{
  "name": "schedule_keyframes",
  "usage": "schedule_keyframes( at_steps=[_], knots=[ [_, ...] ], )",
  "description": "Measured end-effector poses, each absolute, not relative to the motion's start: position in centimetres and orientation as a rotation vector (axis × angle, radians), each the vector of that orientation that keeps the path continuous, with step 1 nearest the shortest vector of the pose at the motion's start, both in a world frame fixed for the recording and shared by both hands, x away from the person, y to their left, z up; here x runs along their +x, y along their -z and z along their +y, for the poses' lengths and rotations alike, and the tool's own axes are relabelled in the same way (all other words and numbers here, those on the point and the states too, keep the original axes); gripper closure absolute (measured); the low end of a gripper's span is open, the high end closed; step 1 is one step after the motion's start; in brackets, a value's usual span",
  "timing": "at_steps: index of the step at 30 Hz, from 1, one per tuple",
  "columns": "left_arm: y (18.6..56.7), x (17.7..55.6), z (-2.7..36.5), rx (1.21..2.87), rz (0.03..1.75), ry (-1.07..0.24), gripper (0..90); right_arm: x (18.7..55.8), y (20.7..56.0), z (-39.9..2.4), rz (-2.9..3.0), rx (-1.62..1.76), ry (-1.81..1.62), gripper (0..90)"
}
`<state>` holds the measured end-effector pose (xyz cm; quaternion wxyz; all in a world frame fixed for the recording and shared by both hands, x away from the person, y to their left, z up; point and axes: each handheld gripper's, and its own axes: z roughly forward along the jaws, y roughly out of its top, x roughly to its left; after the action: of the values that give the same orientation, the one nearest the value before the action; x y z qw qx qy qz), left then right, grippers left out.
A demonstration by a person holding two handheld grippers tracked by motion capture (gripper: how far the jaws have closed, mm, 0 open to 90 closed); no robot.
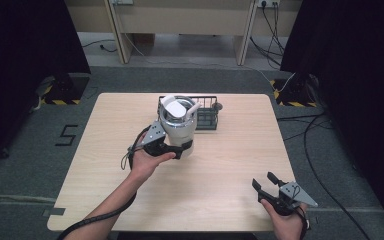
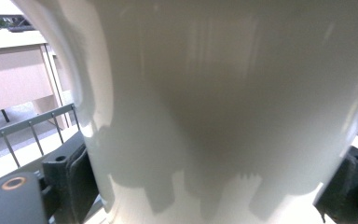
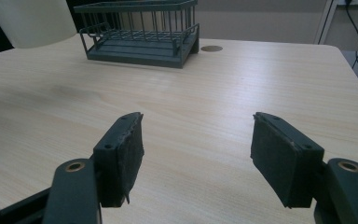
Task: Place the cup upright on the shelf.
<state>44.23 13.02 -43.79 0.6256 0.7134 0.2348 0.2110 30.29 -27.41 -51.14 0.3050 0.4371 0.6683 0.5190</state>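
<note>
The left gripper was clamped on the white jug, its jaws squeezed against the lower body on either side, and the jug was held just in front of the dark wire basket, on the person's side of it. In the high view the jug's lid and a pale spout or handle reached up over the basket's near rail, so whether the jug rested on the wooden table or sat a little above it could not be told. From the left gripper view the jug's smooth white wall stood right up against the camera, with a black pad pressed to its left flank and the basket's rails behind. The right gripper was well away from the basket, near the table's front right corner, jaws spread wide and holding nothing. In the right gripper view its two pads stood apart over bare wood, the basket far ahead.
</note>
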Motion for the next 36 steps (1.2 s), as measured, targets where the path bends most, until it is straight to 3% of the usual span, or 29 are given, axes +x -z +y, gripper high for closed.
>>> schedule_keyframes(
  at_steps=[36],
  knots=[
    [40.0,48.6,11.7,1.635,0.548,-0.534,10.9,30.2,51.1,-27.6,1.770,1.151,-1.370,34.7]
  ],
)
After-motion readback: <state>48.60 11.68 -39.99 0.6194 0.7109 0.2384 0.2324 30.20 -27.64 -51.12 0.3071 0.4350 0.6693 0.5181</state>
